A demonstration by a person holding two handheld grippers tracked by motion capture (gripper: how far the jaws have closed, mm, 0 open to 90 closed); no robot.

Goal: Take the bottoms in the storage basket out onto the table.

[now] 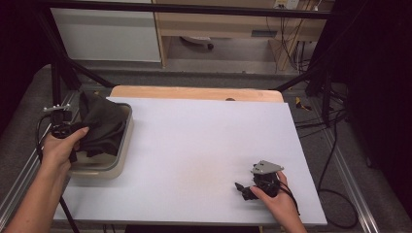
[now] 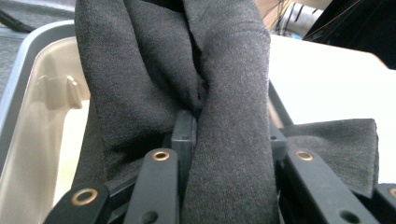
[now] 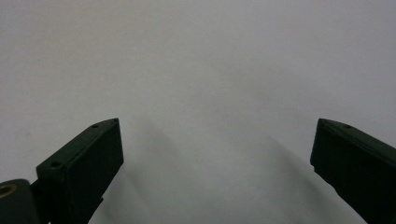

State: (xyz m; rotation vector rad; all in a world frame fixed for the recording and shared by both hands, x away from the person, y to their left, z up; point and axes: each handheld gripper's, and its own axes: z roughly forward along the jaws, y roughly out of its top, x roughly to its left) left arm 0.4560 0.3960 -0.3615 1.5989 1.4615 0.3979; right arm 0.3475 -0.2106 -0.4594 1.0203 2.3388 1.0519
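Your left gripper has its jaws clamped on the dark cloth, bunched between them above the grey bin, so you look mid-lift; next, carry it clear to your right gripper, resting wide apart on the white table.
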